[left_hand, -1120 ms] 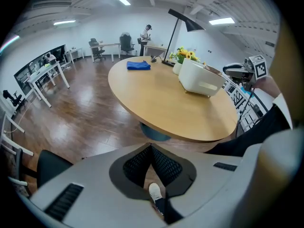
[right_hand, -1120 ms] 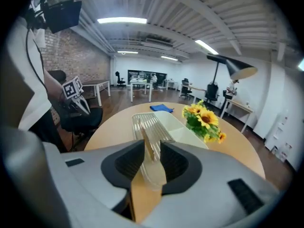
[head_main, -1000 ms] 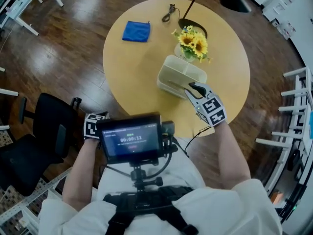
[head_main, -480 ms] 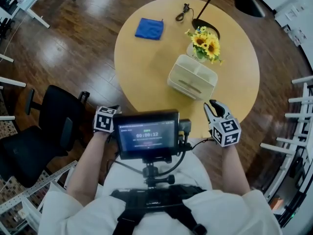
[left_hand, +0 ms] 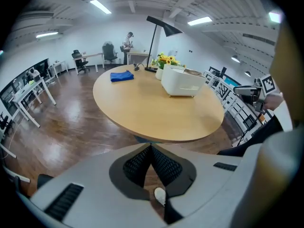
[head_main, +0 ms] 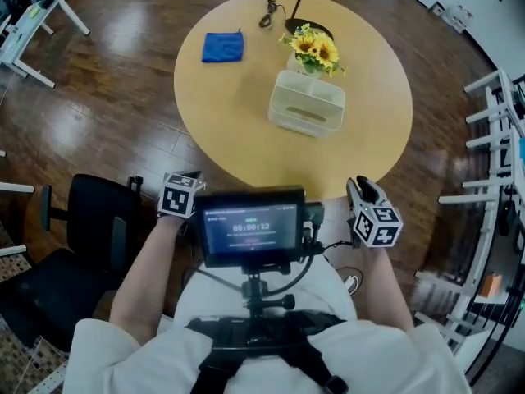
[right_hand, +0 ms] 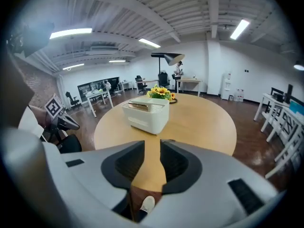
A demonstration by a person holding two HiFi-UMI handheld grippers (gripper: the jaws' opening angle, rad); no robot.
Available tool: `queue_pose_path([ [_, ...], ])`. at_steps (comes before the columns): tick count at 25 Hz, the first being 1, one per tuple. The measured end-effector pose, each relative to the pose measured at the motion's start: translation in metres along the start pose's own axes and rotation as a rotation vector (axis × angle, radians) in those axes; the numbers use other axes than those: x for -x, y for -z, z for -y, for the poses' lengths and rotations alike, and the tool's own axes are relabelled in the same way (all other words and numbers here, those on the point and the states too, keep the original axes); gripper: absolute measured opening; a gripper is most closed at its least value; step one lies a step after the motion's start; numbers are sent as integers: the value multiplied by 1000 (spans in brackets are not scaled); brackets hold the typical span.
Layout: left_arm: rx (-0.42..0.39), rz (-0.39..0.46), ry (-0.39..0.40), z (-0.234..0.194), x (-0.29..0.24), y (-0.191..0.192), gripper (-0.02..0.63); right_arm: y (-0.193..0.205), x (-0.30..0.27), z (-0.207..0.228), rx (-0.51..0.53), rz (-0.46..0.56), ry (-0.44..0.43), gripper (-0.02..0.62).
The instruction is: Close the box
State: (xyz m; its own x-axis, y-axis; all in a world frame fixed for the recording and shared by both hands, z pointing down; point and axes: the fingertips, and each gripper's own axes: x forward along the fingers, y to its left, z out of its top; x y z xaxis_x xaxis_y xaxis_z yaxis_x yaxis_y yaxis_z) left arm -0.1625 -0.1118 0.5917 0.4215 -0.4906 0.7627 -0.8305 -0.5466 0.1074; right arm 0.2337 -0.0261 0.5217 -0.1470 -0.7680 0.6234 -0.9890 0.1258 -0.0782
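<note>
You have pulled your right gripper [right_hand: 152, 148] back from the box [head_main: 306, 103]. A second ago it held the lid. Now its fingers sit a little apart, holding nothing. Your left gripper [left_hand: 151, 148] is squeezed shut and empty. The box sits in the upper middle of the head view, on the table [head_main: 238, 138], with its lid down. I think the job is done.

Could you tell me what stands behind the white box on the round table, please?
Sunflowers stand directly behind the box, with a black lamp base further back. In the right gripper view the box covers their vase.
</note>
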Motion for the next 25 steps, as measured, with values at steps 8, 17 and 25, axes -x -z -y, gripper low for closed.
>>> queue_pose_path([
  [8, -20, 22, 55, 1, 25, 38, -6, 61, 61, -40, -82, -21, 83, 109],
  [17, -67, 14, 87, 5, 40, 70, -6, 105, 95, -69, -124, -16, 128, 109],
  [25, -89, 12, 106, 8, 37, 68, -6, 107, 101, -68, -131, -12, 153, 109],
])
